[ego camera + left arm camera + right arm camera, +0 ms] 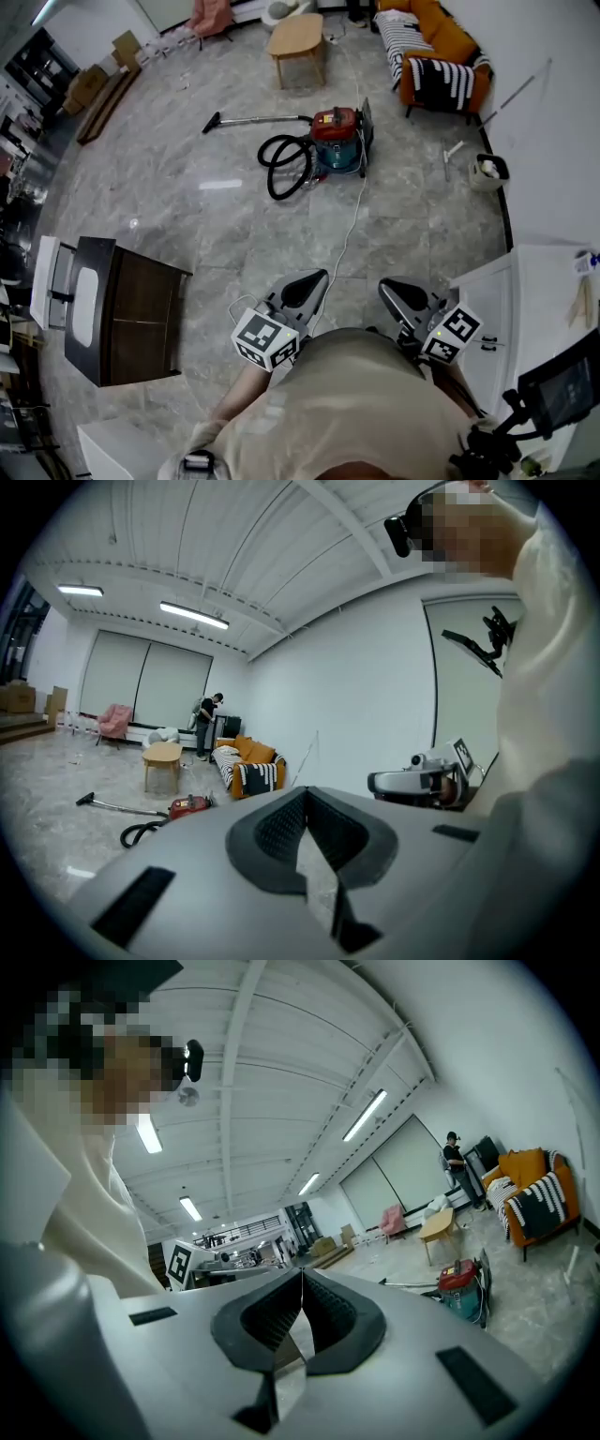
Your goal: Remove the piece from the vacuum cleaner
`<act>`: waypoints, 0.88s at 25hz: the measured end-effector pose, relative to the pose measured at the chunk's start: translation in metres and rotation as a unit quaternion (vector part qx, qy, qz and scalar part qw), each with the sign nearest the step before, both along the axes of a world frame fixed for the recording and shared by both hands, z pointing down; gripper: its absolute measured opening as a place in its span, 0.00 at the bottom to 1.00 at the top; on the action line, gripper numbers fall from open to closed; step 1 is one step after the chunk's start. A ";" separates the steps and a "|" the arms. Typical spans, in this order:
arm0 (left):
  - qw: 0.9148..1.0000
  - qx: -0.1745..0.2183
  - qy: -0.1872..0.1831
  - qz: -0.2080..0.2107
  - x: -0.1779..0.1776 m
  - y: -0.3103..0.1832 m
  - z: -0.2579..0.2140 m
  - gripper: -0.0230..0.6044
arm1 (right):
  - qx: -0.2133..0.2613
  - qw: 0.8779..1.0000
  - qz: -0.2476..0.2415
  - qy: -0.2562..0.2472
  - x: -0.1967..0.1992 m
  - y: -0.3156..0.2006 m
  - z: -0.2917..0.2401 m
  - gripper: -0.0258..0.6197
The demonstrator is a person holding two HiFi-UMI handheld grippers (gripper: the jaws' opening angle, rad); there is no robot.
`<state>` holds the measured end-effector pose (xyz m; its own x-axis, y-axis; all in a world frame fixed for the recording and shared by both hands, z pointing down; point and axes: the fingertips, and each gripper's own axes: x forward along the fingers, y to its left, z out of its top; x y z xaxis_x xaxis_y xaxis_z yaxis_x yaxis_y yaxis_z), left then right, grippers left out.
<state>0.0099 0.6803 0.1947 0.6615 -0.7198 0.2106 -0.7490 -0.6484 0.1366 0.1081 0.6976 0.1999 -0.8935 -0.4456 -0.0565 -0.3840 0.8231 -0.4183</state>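
A red and teal canister vacuum cleaner (338,139) stands on the grey tiled floor, far ahead of me. Its black hose (284,167) coils to its left, and a wand with a floor nozzle (246,120) runs off to the left. I hold both grippers close to my body, well short of it. My left gripper (314,278) has its jaws together with nothing between them. My right gripper (386,287) is likewise shut and empty. The vacuum cleaner (188,806) shows small in the left gripper view, and the vacuum cleaner (459,1288) also appears in the right gripper view.
A dark cabinet (127,309) stands at my left and a white table (539,309) at my right. Farther off are a wooden coffee table (297,39), an orange sofa (441,47) and a white power cord (349,230). A person (204,724) stands at the far wall.
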 end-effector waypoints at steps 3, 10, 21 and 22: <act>1.000 -0.002 -0.008 -0.021 0.019 -0.008 0.002 0.04 | 0.000 1.000 -0.016 -0.004 0.019 -0.009 0.003 0.04; 0.999 -0.010 -0.040 -0.025 0.053 -0.022 0.000 0.04 | 0.004 0.999 -0.047 -0.025 0.044 -0.022 0.005 0.04; 0.997 -0.009 -0.073 -0.014 0.048 -0.029 -0.001 0.04 | 0.054 0.995 -0.073 0.045 0.023 -0.015 0.012 0.04; 0.997 -0.008 -0.072 -0.011 0.046 -0.033 0.002 0.04 | 0.055 0.995 -0.069 0.049 0.022 -0.018 0.012 0.04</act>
<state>0.0557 0.6478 0.1965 0.6079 -0.7290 0.3147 -0.7752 -0.6306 0.0368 0.1302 0.6799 0.2121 -0.9492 -0.3145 -0.0082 -0.2988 0.9095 -0.2891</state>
